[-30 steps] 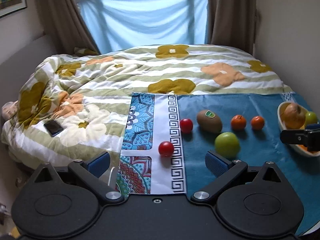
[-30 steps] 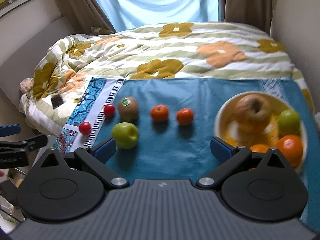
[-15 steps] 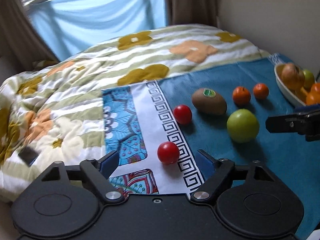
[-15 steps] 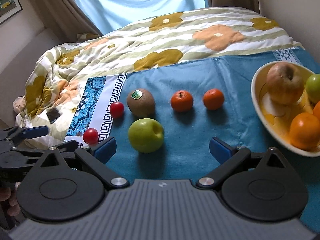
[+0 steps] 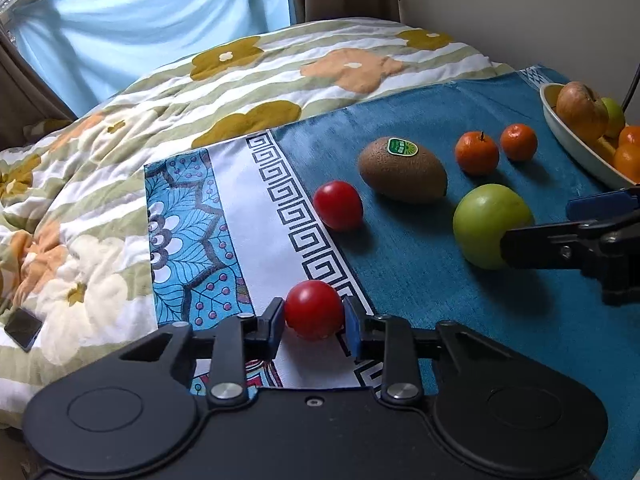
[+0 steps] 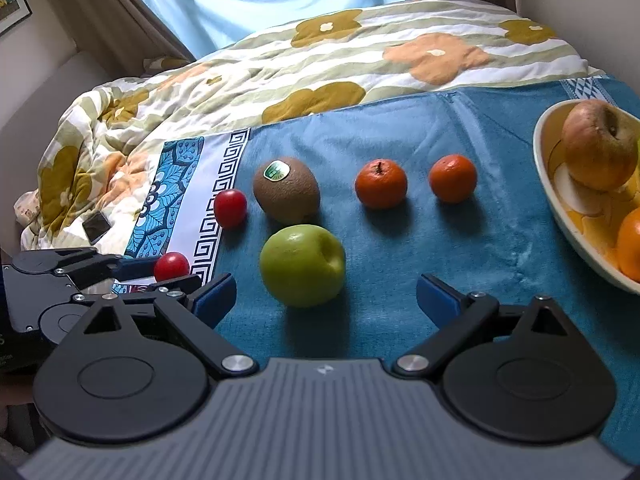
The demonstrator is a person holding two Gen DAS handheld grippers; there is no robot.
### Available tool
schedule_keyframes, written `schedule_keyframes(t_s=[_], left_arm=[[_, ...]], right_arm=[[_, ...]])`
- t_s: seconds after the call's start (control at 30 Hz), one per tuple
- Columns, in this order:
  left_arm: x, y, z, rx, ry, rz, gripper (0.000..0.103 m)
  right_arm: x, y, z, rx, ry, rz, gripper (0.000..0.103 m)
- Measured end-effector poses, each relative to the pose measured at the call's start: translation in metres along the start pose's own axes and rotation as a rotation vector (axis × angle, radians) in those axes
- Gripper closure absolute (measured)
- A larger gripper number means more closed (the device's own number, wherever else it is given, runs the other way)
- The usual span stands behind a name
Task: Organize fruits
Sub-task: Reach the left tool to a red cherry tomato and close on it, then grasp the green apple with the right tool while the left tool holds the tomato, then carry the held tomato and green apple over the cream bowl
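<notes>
The left gripper has dropped in on the near tomato over the last second; a moment ago its pads stood wide with the fruit well ahead of them, and now they sit against either side of it, closed to the tomato's width, so I judge the grasp made or all but made. The tomato rests on the white key-pattern strip of the cloth, not yet lifted (no gap shows under it). The right gripper has moved in too, and the green apple lies between its wide-open fingers, untouched as far as I can tell. From the right wrist view, the second tomato lies at ten o'clock from the apple, the kiwi at twelve just behind it, two tangerines at one and two o'clock, and the bowl at three, well apart, already holding a brown apple and oranges. So the sorting looks barely begun: six fruits are out on the cloth, and both hands seem set to carry one each to the bowl. The round tomato may slip if squeezed off-centre.
</notes>
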State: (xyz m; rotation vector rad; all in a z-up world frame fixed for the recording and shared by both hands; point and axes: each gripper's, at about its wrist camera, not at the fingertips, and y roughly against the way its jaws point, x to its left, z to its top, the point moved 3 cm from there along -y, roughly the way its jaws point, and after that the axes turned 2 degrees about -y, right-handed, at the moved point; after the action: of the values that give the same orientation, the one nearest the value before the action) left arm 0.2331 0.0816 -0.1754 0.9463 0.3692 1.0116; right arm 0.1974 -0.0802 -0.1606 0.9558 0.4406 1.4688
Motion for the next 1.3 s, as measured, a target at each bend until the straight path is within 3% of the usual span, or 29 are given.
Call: schedule_keyframes(t_s=[0.17, 0.53, 0.67, 1.3], left_arm=[[0.0, 0.002, -0.002, -0.002, 0.004, 0.003, 0.069], [0.005, 0.009, -0.013, -0.002, 0.047, 0.016, 0.069], [0.007, 0.013, -0.017, 0.002, 0.067, 0.03, 0.069], [0.013, 0.09, -0.039, -0.068, 0.246, 0.184, 0.069]], right_arm=[[0.003, -0.006, 0.001, 0.006, 0.013, -0.005, 0.0], [0.011, -0.022, 0.0, 0.028, 0.048, 0.006, 0.016], [0.012, -0.026, 0.002, 0.033, 0.066, 0.021, 0.034], [0.011, 0.026, -0.004, 0.009, 0.137, 0.039, 0.035]])
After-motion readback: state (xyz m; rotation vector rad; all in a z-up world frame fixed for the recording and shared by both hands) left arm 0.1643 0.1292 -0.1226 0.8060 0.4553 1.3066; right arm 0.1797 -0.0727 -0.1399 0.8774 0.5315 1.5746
